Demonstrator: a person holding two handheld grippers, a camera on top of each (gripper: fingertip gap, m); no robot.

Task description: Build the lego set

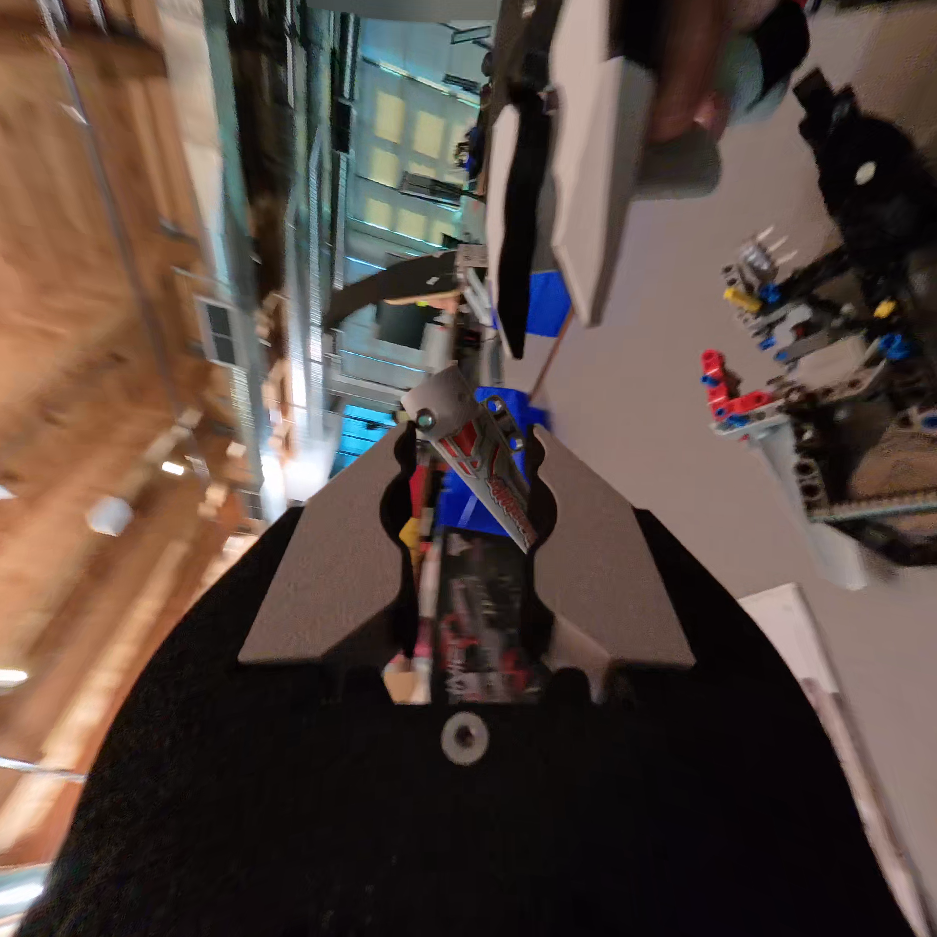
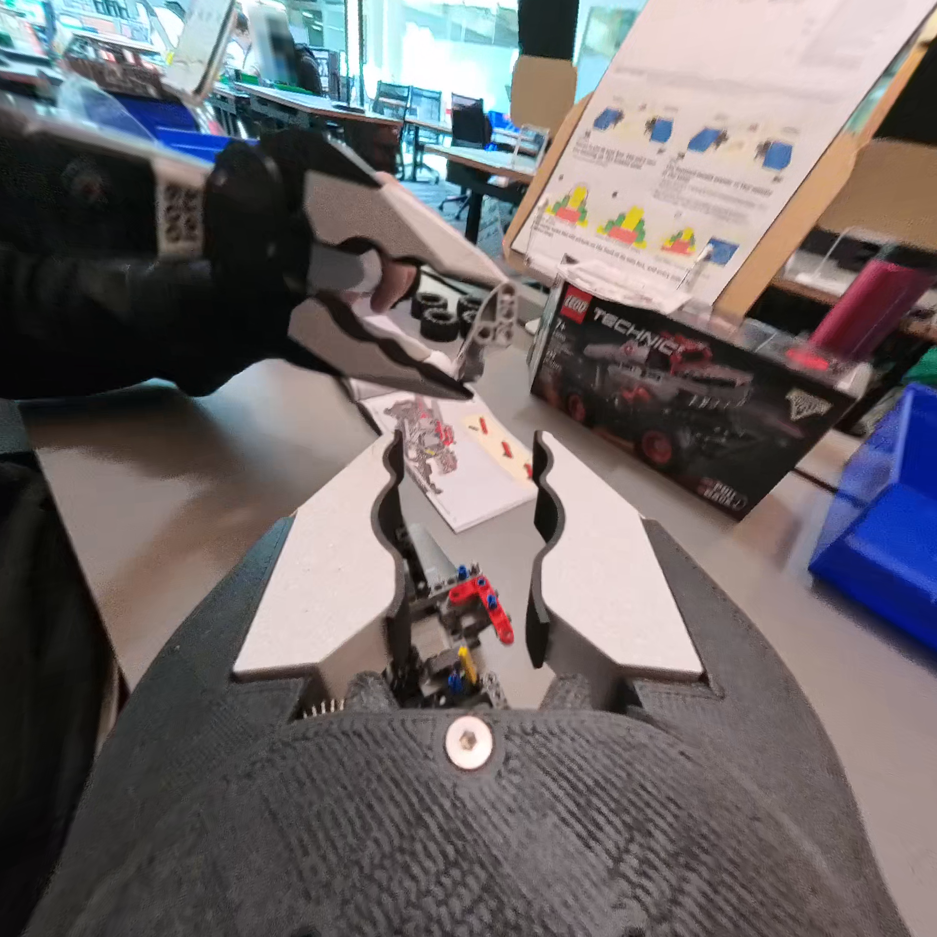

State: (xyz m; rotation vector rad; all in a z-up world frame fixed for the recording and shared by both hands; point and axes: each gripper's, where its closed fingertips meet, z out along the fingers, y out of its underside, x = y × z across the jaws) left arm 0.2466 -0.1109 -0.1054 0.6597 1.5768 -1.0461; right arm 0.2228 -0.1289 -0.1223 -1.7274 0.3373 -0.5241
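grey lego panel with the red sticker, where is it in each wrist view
Left wrist view: grey lego panel sits centre, between this gripper's jaws.
Right wrist view: same panel upper centre, held at the tip of the left gripper.
Shared landmark: the half-built model with its red beam.

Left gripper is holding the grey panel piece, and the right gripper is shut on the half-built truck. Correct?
Not quite. The right gripper is open; in the right wrist view its jaws stand apart over the half-built truck on the table. The left gripper does hold the grey panel piece.
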